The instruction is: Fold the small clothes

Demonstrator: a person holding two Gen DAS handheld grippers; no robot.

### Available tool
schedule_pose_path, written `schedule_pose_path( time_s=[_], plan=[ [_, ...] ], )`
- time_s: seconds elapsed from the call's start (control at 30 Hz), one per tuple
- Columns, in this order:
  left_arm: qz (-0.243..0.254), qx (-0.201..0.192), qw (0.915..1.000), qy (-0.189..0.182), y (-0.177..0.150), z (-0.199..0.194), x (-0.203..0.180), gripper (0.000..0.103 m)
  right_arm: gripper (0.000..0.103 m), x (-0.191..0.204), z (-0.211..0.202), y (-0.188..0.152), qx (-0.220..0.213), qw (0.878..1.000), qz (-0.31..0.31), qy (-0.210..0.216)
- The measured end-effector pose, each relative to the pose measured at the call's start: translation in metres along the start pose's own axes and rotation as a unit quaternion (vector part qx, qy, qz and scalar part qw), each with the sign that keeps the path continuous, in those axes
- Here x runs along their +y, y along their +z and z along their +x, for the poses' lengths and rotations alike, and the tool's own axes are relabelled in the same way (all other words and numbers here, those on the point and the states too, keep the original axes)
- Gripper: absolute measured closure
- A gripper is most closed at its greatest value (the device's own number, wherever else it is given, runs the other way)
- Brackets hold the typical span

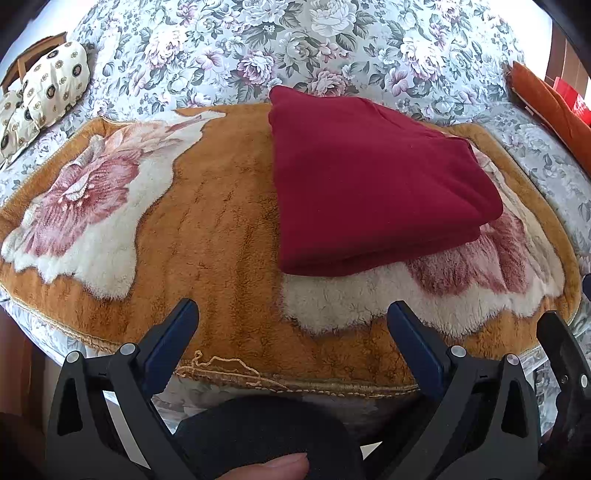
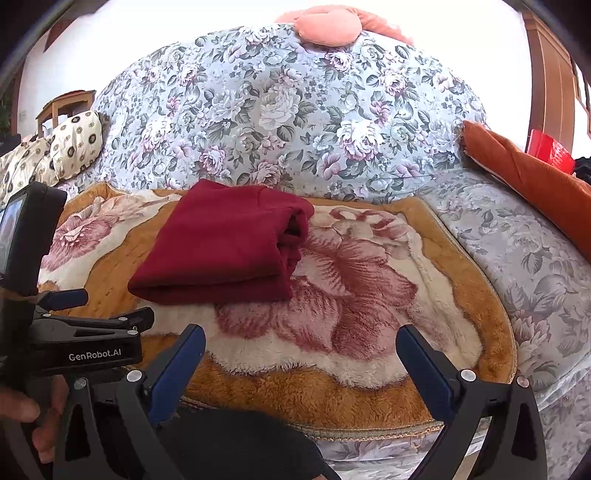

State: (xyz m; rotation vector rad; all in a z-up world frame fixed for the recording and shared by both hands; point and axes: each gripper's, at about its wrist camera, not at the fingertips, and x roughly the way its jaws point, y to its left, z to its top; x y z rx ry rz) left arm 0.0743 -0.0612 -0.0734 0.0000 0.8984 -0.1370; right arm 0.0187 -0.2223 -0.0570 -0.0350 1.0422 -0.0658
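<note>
A dark red garment [image 1: 369,184] lies folded into a thick rectangle on the plush flower-patterned mat [image 1: 229,236]. My left gripper [image 1: 291,310] hovers open over the mat's near edge, short of the garment, with nothing between its blue pads. In the right wrist view the same folded garment [image 2: 229,247] sits left of centre on the mat [image 2: 369,391]. My right gripper [image 2: 301,334] stands wide open in front of it, apart from the cloth and holding nothing. The left gripper [image 2: 107,308] shows at the left edge, held in a hand [image 2: 22,410].
The mat covers a floral sofa seat [image 2: 517,251] with a floral backrest [image 2: 280,110]. Cream patterned cushions [image 1: 48,88] lie at the left, an orange cushion [image 2: 528,177] at the right, a pink one [image 2: 328,26] on top. A dark sleeve [image 1: 266,435] shows below.
</note>
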Motion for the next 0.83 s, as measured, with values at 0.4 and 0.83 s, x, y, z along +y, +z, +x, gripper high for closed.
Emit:
schedule_pose_path(
  time_s=[0.4, 0.83],
  plan=[
    [-0.013, 0.0, 0.9998, -0.016, 0.001, 0.0, 0.004, 0.001, 0.001, 0.001, 0.001, -0.001, 0.001, 1.0, -0.002, 0.0],
    [-0.025, -0.024, 0.9994, -0.007, 0.0, -0.008, 0.009, 0.001, 0.001, 0.003, 0.001, -0.001, 0.002, 1.0, -0.003, 0.0]
  ],
)
